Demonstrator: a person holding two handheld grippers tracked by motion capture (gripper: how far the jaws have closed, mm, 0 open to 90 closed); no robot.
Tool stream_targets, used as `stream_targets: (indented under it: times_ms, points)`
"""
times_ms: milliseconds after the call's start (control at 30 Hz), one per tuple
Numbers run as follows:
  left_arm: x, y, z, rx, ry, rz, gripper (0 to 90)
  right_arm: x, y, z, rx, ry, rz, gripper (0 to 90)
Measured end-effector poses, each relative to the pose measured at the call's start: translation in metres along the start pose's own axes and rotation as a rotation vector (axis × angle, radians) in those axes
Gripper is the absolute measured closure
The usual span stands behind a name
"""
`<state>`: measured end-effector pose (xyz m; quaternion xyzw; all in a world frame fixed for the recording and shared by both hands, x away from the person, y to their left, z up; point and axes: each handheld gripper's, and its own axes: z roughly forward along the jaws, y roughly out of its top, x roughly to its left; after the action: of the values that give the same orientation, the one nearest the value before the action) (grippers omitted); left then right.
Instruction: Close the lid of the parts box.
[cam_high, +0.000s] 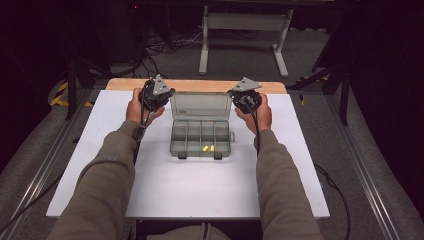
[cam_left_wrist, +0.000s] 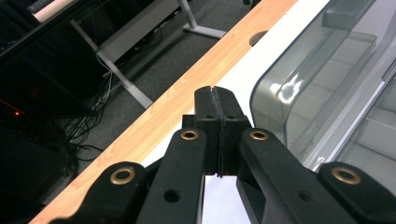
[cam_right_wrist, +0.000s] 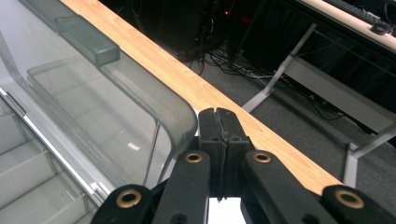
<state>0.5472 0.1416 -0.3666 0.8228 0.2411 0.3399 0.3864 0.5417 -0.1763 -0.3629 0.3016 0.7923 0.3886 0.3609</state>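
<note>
Both jaws pressed shut, empty, left gripper (cam_high: 159, 96) and right gripper (cam_high: 246, 98) flank the open lid (cam_high: 200, 105); push evenly to close it

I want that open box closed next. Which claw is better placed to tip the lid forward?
Neither clearly. The left claw and right claw, both shut, flank the raised lid of the clear grey plastic compartment box. The right looks slightly closer.

One clear compartment box (cam_high: 201, 131) sits open on the desk (cam_high: 200, 190), holding two small yellow pieces (cam_high: 208, 148); two claws flank it.
</note>
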Motion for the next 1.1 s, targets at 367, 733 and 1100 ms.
stream_targets:
  times_ms: [367, 733, 1100]
  points:
    - [-0.001, 0.005, -0.008, 0.003, -0.010, 0.026, 90.0, 0.003, 0.001, -0.006, 0.003, -0.001, -0.014, 90.0]
    - [-0.006, 0.010, -0.016, -0.003, -0.024, 0.052, 90.0, 0.006, 0.003, -0.015, -0.002, 0.005, -0.024, 90.0]
    - [-0.012, 0.011, -0.023, 0.006, -0.036, 0.082, 90.0, 0.011, -0.002, -0.024, 0.015, 0.025, -0.018, 90.0]
